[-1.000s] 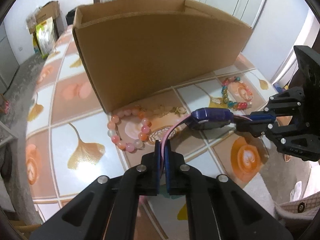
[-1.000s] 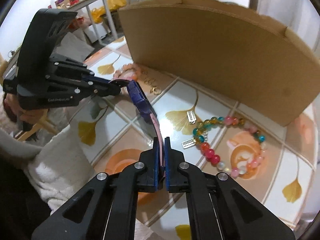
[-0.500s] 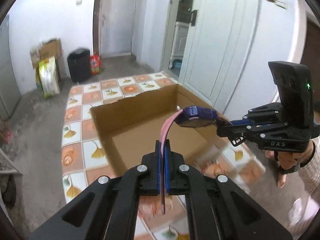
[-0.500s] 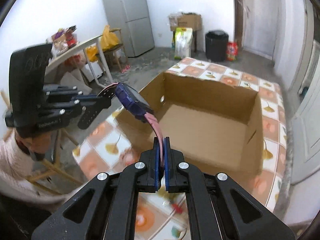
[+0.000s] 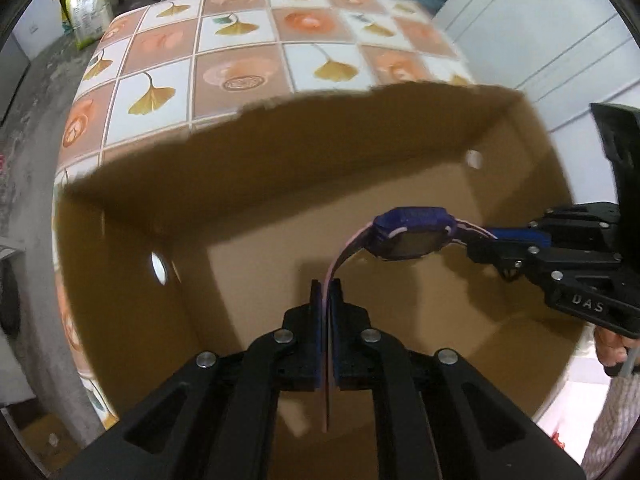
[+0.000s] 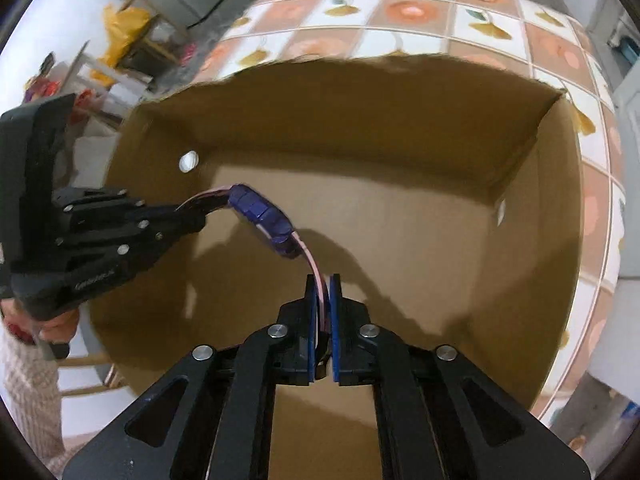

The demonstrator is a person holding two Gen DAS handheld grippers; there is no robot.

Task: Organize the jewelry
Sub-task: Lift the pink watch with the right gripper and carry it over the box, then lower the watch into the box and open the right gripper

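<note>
Black left gripper (image 5: 327, 292), silver screws, blue pads; right gripper (image 6: 323, 288) alike.

A table (image 5: 240, 76) covered in a tiled cloth of peach squares and yellow ginkgo leaves stands on a grey concrete floor (image 5: 36, 88). In the left wrist view a green and yellow bag (image 5: 86, 4) leans by a white wall, with pale panelled doors (image 5: 560, 32) to the right. In the right wrist view a yellow bag (image 6: 120, 36) sits on a wooden stool (image 6: 152, 48).
</note>
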